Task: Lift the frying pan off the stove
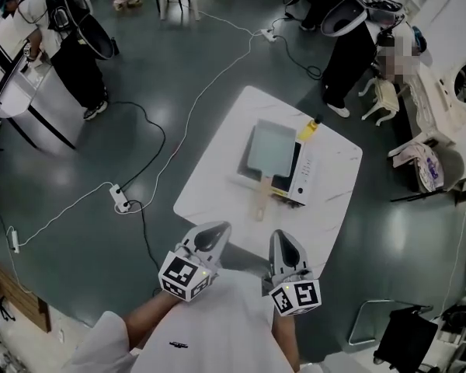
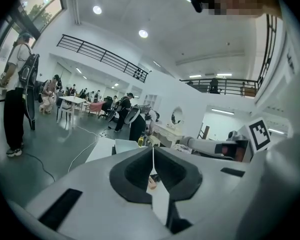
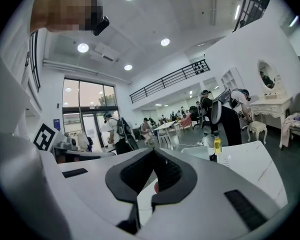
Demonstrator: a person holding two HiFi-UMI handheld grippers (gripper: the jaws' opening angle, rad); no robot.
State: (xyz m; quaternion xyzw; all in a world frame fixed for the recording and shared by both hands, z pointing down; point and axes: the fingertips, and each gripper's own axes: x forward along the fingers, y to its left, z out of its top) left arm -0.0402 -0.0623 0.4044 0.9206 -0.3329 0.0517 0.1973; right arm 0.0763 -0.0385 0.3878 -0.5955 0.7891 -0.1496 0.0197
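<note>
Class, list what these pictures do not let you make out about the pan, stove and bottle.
- Burner of the stove, head view: covered by the frying pan.
- Controls on the stove, head view: too small to read.
- Label on the bottle, right gripper view: too small.
- The pan handle, left gripper view: mostly behind the left gripper's shut jaws.

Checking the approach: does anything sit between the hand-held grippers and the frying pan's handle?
Nothing visible does: only bare table lies between the left hand-held gripper, the right hand-held gripper and the pan's handle.

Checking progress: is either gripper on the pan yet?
No: the left gripper and right gripper both hang shut at the table's near edge, apart from the pan.
</note>
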